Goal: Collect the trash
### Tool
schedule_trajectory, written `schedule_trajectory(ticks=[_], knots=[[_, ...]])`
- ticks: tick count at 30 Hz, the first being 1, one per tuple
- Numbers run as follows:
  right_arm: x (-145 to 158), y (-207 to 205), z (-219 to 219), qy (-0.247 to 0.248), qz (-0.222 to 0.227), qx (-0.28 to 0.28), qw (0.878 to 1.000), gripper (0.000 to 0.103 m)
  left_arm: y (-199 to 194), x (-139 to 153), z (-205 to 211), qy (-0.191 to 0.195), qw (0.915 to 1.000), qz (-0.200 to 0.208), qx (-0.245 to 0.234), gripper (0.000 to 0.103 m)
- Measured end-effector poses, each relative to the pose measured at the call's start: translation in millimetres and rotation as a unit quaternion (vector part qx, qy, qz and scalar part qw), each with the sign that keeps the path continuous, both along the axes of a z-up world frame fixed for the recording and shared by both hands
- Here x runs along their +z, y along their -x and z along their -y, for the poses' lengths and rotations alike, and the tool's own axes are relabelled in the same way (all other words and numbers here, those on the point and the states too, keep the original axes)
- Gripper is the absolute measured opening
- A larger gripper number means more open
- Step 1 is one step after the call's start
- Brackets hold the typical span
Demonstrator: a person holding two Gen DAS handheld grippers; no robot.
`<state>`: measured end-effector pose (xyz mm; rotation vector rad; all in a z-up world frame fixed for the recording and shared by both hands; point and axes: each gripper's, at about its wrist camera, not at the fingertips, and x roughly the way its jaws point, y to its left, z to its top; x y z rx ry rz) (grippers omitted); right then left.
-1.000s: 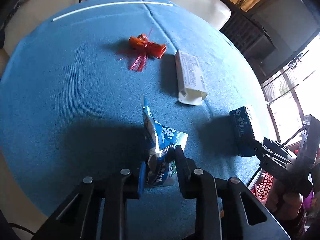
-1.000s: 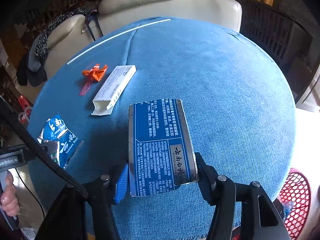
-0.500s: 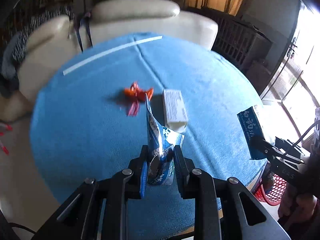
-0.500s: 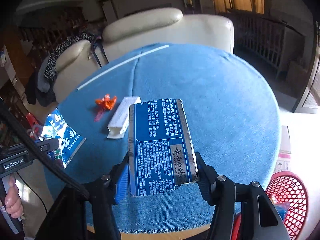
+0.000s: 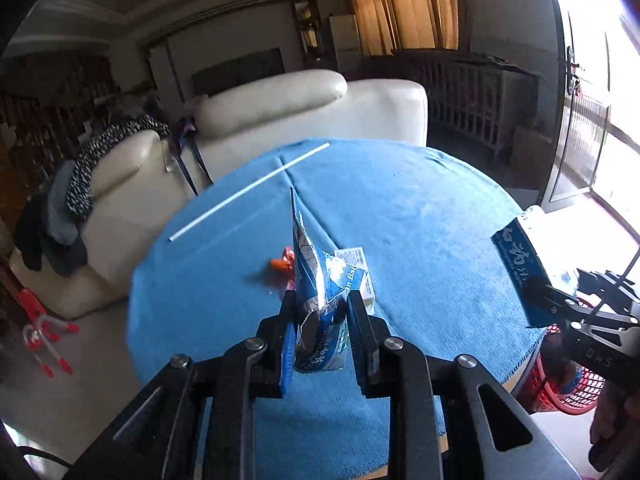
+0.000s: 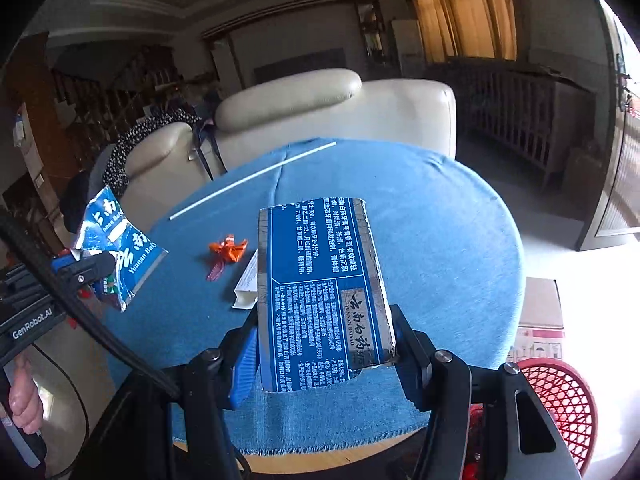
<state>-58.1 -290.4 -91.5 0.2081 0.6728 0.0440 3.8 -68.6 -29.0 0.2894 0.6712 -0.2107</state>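
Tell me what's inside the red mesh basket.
Little shows through the red mesh basket: some blue scraps low down. The right hand-held gripper and table edge cover the rest.

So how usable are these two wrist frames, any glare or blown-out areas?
Left wrist view: doorway at right blown out white, washing over the blue box; crumpled wrapper sharp. Right wrist view: floor at right overexposed, box print legible; fisheye bends the table edge in both.

The worktop (image 6: 440,208) wears a plain blue cloth. The box (image 6: 320,292) is dark blue with white lettering; the wrapper (image 5: 316,300) is blue and silver. An orange scrap (image 6: 227,249) lies centre-left, a red mesh basket (image 6: 560,404) lower right, and a cream sofa (image 6: 320,116) behind.
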Motion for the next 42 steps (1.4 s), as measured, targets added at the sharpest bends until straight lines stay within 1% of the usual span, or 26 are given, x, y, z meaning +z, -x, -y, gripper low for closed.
schedule_trajectory(ticks=[9, 17, 33, 42], knots=[[10, 24, 16, -0.011, 0.015, -0.009, 1.000, 0.061, 10, 9, 16, -0.020, 0.9994, 0.029, -0.002, 0.025], [8, 30, 25, -0.019, 0.017, -0.016, 1.000, 0.061, 23, 11, 36, -0.039, 0.9981, 0.048, -0.007, 0.025], [4, 55, 66, -0.052, 0.024, -0.051, 0.997, 0.061, 40, 9, 77, -0.063, 0.9957, 0.059, -0.034, 0.025], [-3, 65, 83, -0.068, 0.025, -0.065, 0.995, 0.061, 46, 7, 91, -0.075, 0.9943, 0.061, -0.045, 0.025]])
